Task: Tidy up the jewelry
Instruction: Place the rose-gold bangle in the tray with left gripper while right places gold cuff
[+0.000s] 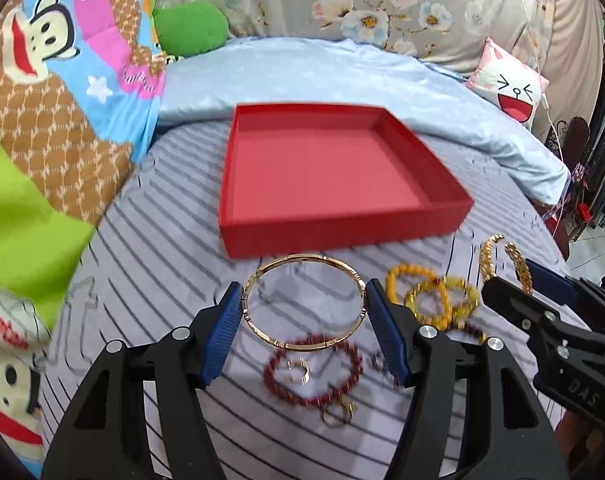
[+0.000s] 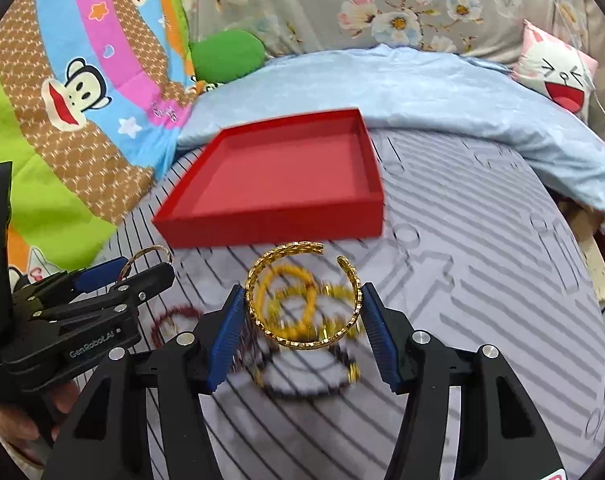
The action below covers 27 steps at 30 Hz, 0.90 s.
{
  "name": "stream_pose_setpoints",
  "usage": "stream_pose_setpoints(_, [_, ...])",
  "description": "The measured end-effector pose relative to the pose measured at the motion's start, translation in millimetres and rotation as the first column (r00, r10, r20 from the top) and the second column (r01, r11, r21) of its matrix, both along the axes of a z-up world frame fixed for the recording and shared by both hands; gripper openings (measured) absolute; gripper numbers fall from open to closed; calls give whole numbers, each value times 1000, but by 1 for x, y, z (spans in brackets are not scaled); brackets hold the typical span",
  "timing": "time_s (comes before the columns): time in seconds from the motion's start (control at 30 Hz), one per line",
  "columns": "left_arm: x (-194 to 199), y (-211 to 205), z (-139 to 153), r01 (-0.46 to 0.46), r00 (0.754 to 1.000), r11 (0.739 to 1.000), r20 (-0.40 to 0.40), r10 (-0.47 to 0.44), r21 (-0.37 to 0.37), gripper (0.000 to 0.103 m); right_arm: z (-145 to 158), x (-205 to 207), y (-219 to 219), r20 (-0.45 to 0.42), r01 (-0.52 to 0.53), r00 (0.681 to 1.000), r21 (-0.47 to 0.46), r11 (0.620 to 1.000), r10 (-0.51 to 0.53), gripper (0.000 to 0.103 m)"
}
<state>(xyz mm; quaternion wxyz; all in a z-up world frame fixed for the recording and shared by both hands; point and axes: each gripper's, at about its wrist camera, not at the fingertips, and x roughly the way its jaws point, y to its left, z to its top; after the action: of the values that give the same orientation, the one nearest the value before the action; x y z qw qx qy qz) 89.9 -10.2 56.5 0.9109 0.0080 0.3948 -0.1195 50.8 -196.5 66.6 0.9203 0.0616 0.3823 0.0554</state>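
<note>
Thin rose-gold metal bangle (image 1: 302, 304): smooth, shiny. Chunky yellow-gold metal cuff (image 2: 302, 300): textured, glossy; square red tray (image 1: 334, 176) looks like matt card. Grey striped cloth sheet (image 1: 162, 272) matt; ribbed blue gripper pads (image 1: 222, 336) look like plastic.

Left gripper (image 1: 304, 312) and right gripper (image 2: 302, 312) each angle downward, fingers (image 1: 222, 332) clamped.

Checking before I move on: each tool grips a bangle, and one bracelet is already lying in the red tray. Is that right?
Not quite. The red tray holds nothing yet, as the left wrist view shows. The rest stands: the left tool grips the thin gold bangle, and the right tool grips the open gold chain-pattern bangle.
</note>
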Motion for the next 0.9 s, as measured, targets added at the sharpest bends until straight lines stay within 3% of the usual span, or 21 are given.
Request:
stream_pose_setpoints(0.2, [47, -2, 27, 9, 998, 1000, 54, -9, 5, 60, 19, 67, -5, 9, -25, 1000, 15, 1000, 25, 56])
stream_pose_setpoints(0.37, [103, -8, 32, 19, 998, 1000, 52, -19, 2, 60, 26, 130, -6, -12, -51, 999, 15, 999, 51, 56])
stream_pose_setpoints(0.63, [191, -26, 14, 57, 998, 998, 7, -57, 14, 60, 16, 225, -2, -78, -105, 991, 18, 994, 106, 56])
stream_pose_setpoints(0.9, [243, -33, -13, 55, 997, 998, -58, -53, 30, 60, -10, 269, 0, -164, -127, 978, 6, 992, 126, 56])
